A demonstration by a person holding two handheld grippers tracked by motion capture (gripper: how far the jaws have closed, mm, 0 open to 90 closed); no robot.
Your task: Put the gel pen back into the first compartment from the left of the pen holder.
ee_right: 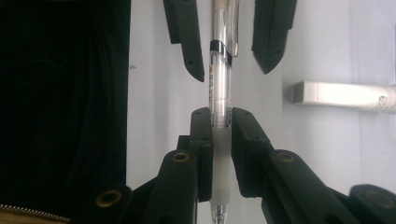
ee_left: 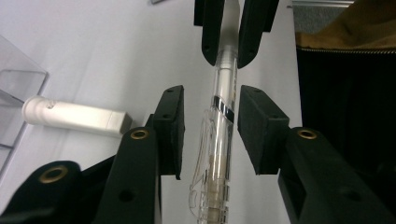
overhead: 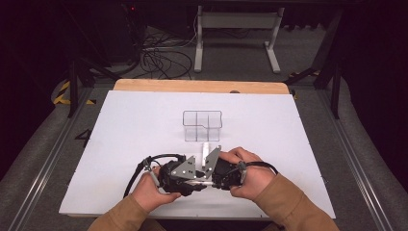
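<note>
A clear plastic pen (ee_right: 220,88) with a white grip is held level above the table near its front edge. My right gripper (ee_right: 221,114) is shut on the pen's white grip end. Opposite it, my left gripper (ee_left: 211,93) stands open around the pen's (ee_left: 218,140) clip end, its pads close to the barrel but apart from it. In the high view both grippers, left (overhead: 192,179) and right (overhead: 214,179), meet nose to nose between the person's hands. A white capped tube (ee_left: 74,116) lies on the table just beyond them.
A clear compartment box (overhead: 202,125) stands at the middle of the white table (overhead: 120,144), just behind the white tube (overhead: 205,148). The table's front edge and the person's brown sleeves are right behind the grippers.
</note>
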